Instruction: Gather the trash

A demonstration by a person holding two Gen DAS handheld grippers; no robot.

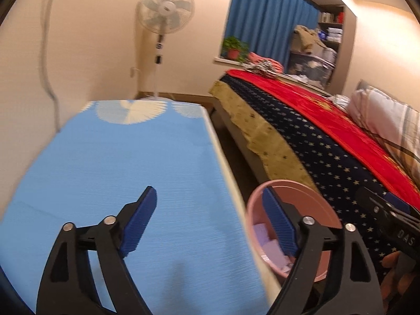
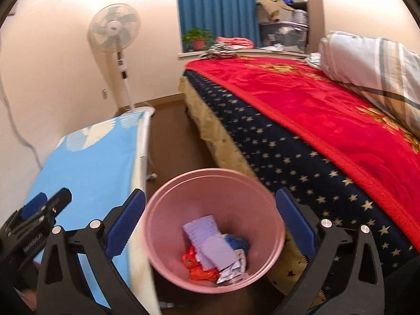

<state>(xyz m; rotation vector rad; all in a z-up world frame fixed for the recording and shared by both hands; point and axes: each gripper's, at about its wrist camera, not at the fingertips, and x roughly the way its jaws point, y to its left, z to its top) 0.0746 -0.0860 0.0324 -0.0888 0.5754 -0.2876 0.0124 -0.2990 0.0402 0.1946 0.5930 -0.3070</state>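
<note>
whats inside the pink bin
In the pink bin: lilac paper pieces, an orange-red plastic bag, something blue and a silvery wrapper. Anything beneath that pile is covered.

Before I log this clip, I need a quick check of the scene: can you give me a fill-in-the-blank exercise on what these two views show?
1. The round pink plastic bin stands on the floor between the blue-topped table and the ____.
2. The jaws of the right gripper stand ____, with nothing between them.
3. Among the trash in the bin lies a crumpled plastic bag coloured ____.
4. A white pedestal ____ stands by the far wall.

Missing words: bed; open; red; fan
</note>
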